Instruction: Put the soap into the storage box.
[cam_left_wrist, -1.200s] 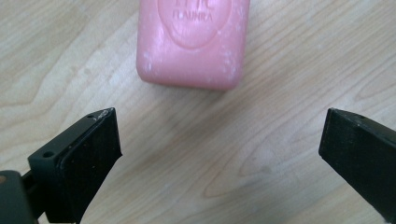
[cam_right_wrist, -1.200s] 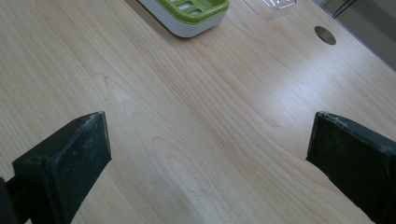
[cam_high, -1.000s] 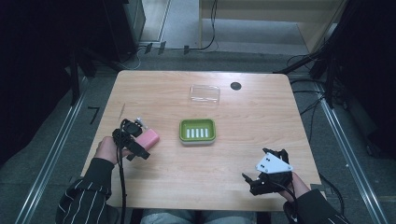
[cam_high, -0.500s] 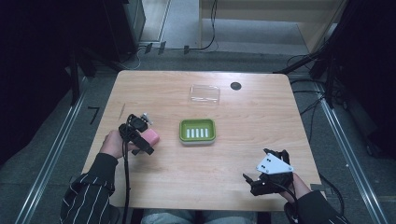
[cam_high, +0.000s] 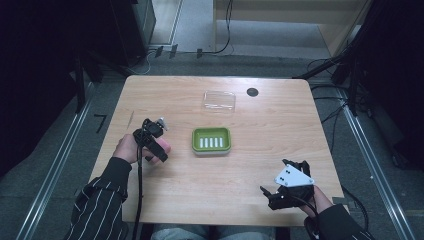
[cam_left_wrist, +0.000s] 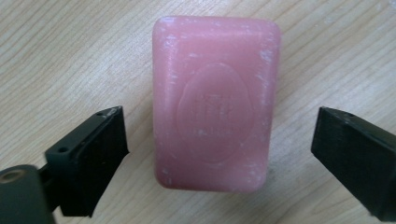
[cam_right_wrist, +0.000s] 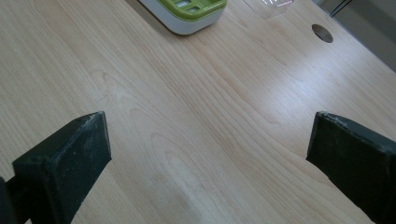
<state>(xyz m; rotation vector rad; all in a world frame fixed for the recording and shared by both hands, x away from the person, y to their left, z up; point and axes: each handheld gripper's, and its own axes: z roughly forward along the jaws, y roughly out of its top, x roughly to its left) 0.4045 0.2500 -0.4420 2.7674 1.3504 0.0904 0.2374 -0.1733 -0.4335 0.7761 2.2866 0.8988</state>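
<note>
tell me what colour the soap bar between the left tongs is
Pink, with pale whitish scuffs on its surface. The soap bar shows best in the left gripper view.

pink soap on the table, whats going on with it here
A person holds a hand-held gripper in each hand at a wooden table. The left hand-held gripper is down over the pink soap bar, which lies flat on the wood between its jaws; they have just been closing but do not touch it yet. The green soap dish sits empty at mid-table, with a clear lid beyond it. The right hand-held gripper rests open near the table's front edge.
</note>
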